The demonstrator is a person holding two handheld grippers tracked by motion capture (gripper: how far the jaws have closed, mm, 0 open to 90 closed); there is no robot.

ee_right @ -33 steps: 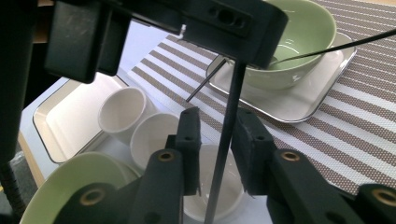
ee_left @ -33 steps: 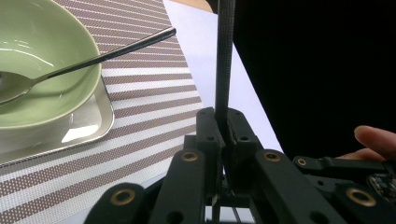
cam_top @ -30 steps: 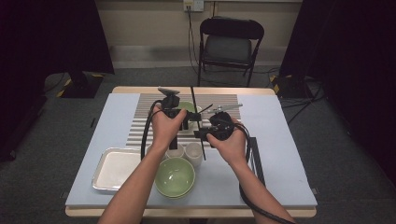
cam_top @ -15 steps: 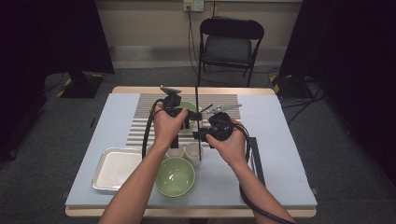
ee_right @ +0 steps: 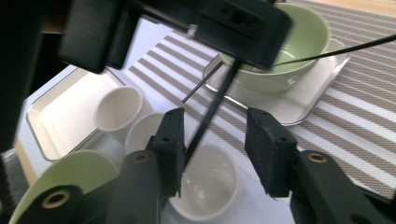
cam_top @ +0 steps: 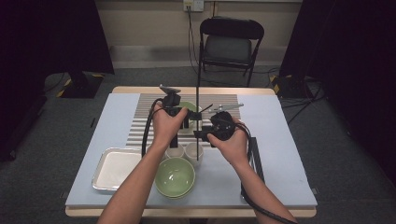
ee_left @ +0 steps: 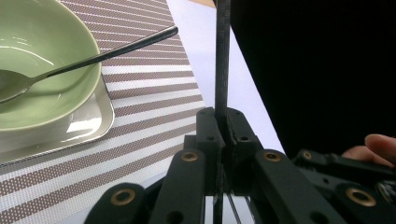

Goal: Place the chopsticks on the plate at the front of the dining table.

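Both my grippers are working on one thin black rod point(cam_top: 198, 112). Left gripper point(ee_left: 223, 135) is keeping its jaws pressed together on this rod, which is standing upright between them and is rising out of the top of the left gripper view. Right gripper point(ee_right: 212, 144) has just been opening its jaws; they are now standing apart, with the rod passing in the gap close to one pad, and I cannot tell if it is touching it.

From the high view, my left hand point(cam_top: 166, 125) and right hand point(cam_top: 229, 140) are staying near the middle of the light blue desk point(cam_top: 275, 154), at the near edge of the brown-and-white striped placemat point(cam_top: 140, 116). On the mat, a pale green bowl point(ee_left: 42, 65) with a metal spoon point(ee_left: 93, 58) is sitting on a small silver tray point(ee_left: 91, 123). Under my right gripper, three small white cups point(ee_right: 116, 112) are standing together, just beside another green bowl point(cam_top: 175, 177) at the near edge and a larger metal tray point(cam_top: 112, 168) toward the near left corner.
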